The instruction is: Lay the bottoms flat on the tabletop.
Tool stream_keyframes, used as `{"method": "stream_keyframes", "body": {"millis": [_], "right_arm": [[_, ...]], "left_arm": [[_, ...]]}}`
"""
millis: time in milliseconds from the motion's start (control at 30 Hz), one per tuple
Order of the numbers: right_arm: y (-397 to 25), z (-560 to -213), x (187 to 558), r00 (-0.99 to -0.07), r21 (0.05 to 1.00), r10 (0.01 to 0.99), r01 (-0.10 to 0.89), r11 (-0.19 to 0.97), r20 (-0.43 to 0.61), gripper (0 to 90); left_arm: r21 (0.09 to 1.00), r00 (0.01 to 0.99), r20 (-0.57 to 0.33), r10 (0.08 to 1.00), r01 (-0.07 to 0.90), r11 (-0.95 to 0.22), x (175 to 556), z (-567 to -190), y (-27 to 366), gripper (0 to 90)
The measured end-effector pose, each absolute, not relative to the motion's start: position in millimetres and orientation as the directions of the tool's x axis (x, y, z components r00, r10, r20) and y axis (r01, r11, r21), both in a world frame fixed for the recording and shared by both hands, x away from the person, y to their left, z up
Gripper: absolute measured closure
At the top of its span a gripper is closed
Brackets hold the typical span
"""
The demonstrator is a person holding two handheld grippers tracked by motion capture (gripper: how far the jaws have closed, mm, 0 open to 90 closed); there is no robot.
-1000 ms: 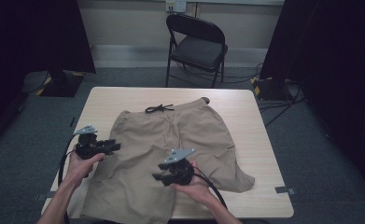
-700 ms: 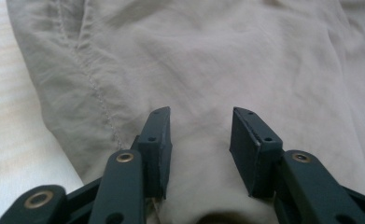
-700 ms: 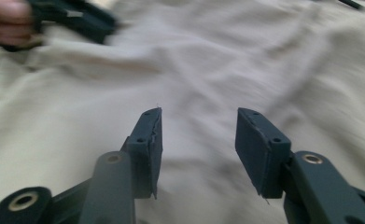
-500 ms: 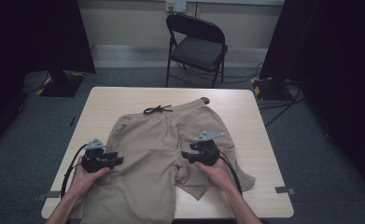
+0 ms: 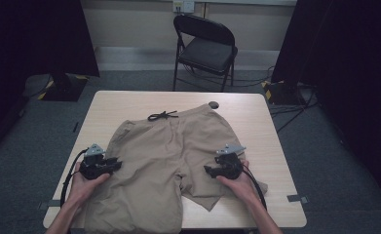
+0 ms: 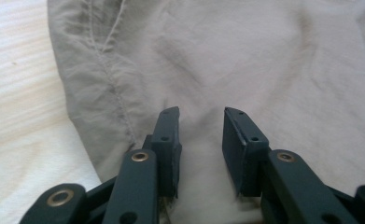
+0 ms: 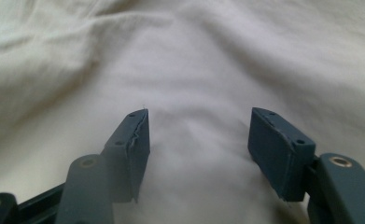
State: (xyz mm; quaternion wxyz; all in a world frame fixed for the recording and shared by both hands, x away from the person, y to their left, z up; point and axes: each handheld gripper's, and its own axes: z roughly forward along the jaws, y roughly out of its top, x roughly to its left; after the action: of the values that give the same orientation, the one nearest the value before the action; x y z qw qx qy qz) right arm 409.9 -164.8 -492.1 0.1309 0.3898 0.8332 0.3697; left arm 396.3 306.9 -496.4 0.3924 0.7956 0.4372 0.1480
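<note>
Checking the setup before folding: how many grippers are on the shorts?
2. The left gripper sits at the outer edge of the shorts' left leg; the right gripper is on the right leg, near its hem. Both are open.

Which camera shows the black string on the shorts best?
The high view does. There the black drawstring lies tied at the waistband of the tan shorts, at the far edge from the person. The left gripper view and right gripper view look along open jaws at plain fabric, close up.

One pair of shorts (image 5: pixel 168 161), two hand-held grippers, left (image 5: pixel 114 165) and right (image 5: pixel 208 170), one folding chair (image 5: pixel 206 48), one table (image 5: pixel 256 117)
</note>
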Motion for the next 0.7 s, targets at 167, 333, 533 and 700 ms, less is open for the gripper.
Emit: {"method": "stream_keyframes", "body": {"millis": [167, 333, 533, 700], "right_arm": [[-176.2, -492.0, 390.5, -0.680, 0.717, 0.731, 0.540, 0.441, 0.062, 38.6], [-183.0, -479.4, 368.2, -0.698, 0.726, 0.709, 0.537, 0.429, 0.098, 37.6], [-180.1, -466.7, 335.5, -0.750, 0.768, 0.646, 0.497, 0.404, 0.146, 47.3], [-172.3, -474.0, 311.9, -0.820, 0.758, 0.554, 0.453, 0.470, 0.147, 62.3]], "left_arm": [[0.754, 0.553, -0.135, 0.822, 0.596, -0.277, 400.8, -496.6, 315.1, 66.5], [0.746, 0.529, -0.157, 0.834, 0.617, -0.251, 398.6, -495.1, 311.2, 50.3], [0.762, 0.533, -0.157, 0.831, 0.601, -0.241, 391.9, -485.4, 303.7, 38.6], [0.753, 0.533, -0.135, 0.835, 0.603, -0.263, 391.1, -490.5, 303.9, 37.1]]}}
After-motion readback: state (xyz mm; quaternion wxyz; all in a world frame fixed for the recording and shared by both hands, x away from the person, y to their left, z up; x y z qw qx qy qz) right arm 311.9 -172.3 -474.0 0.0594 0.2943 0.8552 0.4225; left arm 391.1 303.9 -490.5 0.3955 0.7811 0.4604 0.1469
